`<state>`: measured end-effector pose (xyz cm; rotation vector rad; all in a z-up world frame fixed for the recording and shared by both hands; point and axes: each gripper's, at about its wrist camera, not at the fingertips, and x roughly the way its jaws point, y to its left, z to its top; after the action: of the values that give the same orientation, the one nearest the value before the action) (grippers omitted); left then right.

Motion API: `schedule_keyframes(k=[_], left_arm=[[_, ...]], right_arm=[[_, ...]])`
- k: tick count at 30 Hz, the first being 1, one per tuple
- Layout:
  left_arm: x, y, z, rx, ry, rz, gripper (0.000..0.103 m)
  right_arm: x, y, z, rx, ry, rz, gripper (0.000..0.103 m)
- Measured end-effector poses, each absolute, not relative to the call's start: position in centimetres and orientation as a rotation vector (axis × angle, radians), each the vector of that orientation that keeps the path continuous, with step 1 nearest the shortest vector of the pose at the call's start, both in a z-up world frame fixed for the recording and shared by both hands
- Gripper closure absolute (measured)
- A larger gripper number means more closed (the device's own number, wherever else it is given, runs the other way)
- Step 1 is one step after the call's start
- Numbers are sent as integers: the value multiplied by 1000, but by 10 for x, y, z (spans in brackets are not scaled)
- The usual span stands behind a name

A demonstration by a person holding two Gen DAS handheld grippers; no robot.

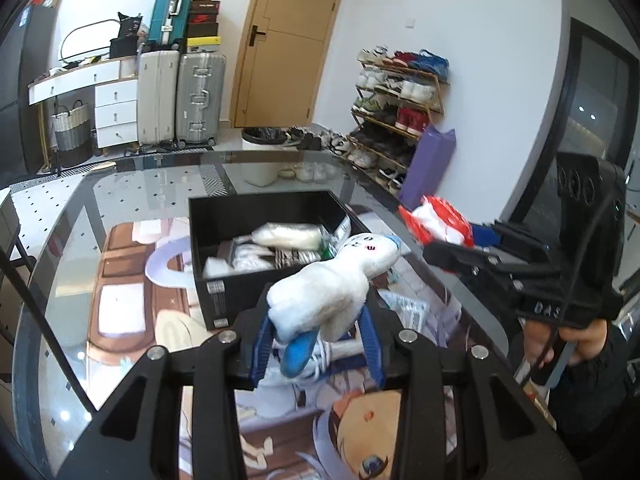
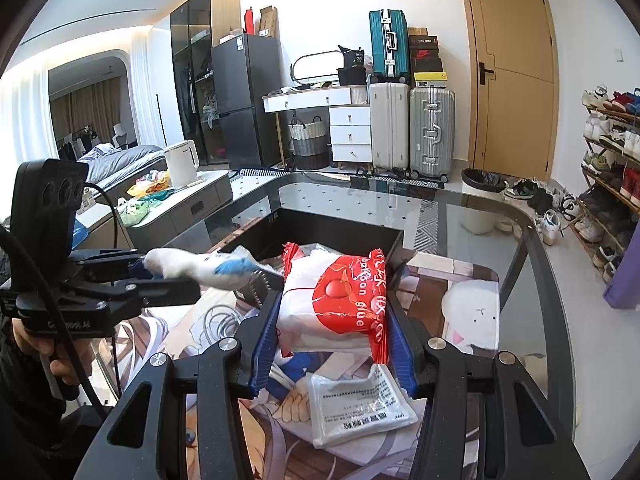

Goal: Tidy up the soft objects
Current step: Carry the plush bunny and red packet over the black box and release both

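Left hand-held gripper (image 1: 320,320) clamps white-and-blue plush toy (image 1: 332,280); right hand-held gripper (image 2: 332,320) clamps red-and-white plastic packet (image 2: 336,300). Advise releasing both squarely above open black box (image 1: 208,216).

My left wrist camera: close above the bench (image 1: 80,216), facing the black box (image 1: 224,216) from its near side. My right wrist camera: same close, downward-tilted look at the box (image 2: 344,226). Shared: box, bench, door (image 1: 288,40) beyond the box.

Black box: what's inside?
The black box holds a white bundle, clear-wrapped packets and a striped item. The plush in the left gripper hides its near right corner.
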<state>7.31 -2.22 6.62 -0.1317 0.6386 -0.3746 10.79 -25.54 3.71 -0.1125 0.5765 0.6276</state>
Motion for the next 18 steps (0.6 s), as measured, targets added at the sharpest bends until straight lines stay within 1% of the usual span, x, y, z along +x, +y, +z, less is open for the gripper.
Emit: schedule_keyframes(k=[18], left_arm=[[118,-11,76,-159,574,-230,66]], right_arm=[[144,-238,51,-68,559,622,53]])
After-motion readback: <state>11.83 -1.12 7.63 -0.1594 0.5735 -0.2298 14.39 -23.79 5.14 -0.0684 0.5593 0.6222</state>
